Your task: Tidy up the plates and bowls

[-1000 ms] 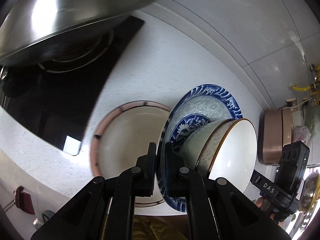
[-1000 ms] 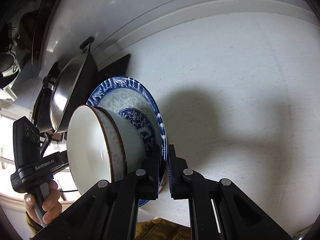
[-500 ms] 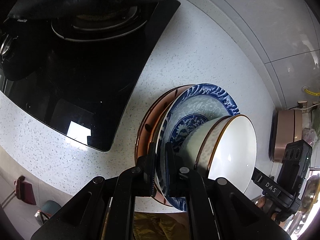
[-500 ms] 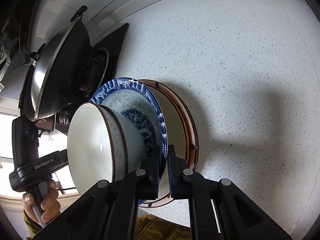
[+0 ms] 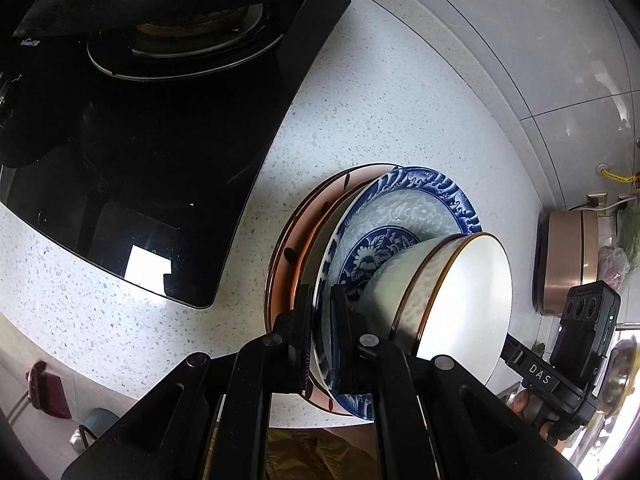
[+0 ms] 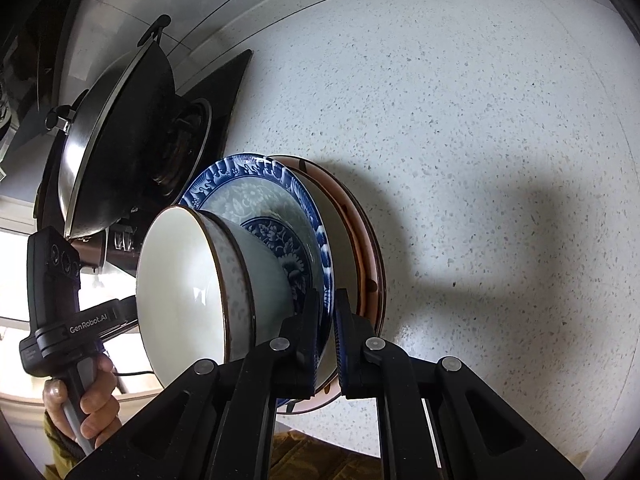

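Note:
A blue-and-white patterned plate (image 5: 404,216) carries a pale green bowl with a brown rim (image 5: 448,300). My left gripper (image 5: 321,336) is shut on the plate's near rim. My right gripper (image 6: 328,328) is shut on the opposite rim of the same plate (image 6: 256,196), with the bowl (image 6: 208,284) beside its fingers. The blue plate lies just over a brown-rimmed cream plate (image 5: 296,240) on the white speckled counter (image 5: 360,100). That brown-rimmed plate also shows in the right wrist view (image 6: 360,232). Whether the two plates touch is hidden.
A black glass cooktop (image 5: 152,152) lies left of the plates, with a steel wok (image 6: 116,140) on its burner. A copper-coloured appliance (image 5: 568,256) stands at the counter's far right by the tiled wall. The counter's front edge is close below the plates.
Both grippers have carried the blue plate and bowl down over the brown-rimmed plate, closer to the counter. The wok has slid out of the left wrist view's top.

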The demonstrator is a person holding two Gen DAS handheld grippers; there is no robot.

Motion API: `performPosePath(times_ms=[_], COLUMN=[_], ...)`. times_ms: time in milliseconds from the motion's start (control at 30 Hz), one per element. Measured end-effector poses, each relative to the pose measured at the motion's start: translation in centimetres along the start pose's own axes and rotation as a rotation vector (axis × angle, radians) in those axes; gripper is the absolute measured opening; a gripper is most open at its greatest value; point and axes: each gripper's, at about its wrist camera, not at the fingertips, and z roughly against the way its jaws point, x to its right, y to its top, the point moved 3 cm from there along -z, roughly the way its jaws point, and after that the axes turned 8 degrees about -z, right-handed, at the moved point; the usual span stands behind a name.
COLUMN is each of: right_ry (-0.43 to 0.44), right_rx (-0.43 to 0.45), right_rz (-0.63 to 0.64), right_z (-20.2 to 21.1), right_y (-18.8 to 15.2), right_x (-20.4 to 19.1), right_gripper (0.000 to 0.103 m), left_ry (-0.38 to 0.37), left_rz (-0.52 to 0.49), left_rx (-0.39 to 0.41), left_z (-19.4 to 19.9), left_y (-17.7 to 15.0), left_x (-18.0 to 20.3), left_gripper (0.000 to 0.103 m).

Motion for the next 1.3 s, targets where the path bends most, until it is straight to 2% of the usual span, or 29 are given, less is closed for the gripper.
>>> performPosePath(times_ms=[500,833,967,1033,1200,1300], right_ry=[0.045,-0.012,-0.035,-0.042,-0.056,-0.095], right_rx=[0.01,0.069,0.098,0.113,0.156,0.194], right_rz=[0.012,0.082,0.074,0.083,0.101,0.128], right_z=[2.0,4.9,5.8,6.2,7.5,8.3], right_y=[-0.1,-1.2,-1.6,-1.9,-2.7,-3.3], right_x=[0.6,1.0,1.8,2.0,2.5,2.8], right_gripper=[0.009,0.013,0.016,0.019,0.029,0.032], left_ry=[0.011,0.073,0.086,0.11,0.125,0.138], left_rz=[0.014,0.002,0.003,0.001,0.009,0.009], left_rx=[0.049,0.142,0.169,0.189,0.205,0.219], left_z=[1.0,3.3,3.9,4.3,4.5,4.4], left_y=[-0.1,-1.1,-1.6,-2.0,-3.1,-3.6], left_x=[-0.2,0.6,0.9,0.9,1.4,1.9], left_gripper=[0.004,0.004,0.004,0.007,0.007,0.007])
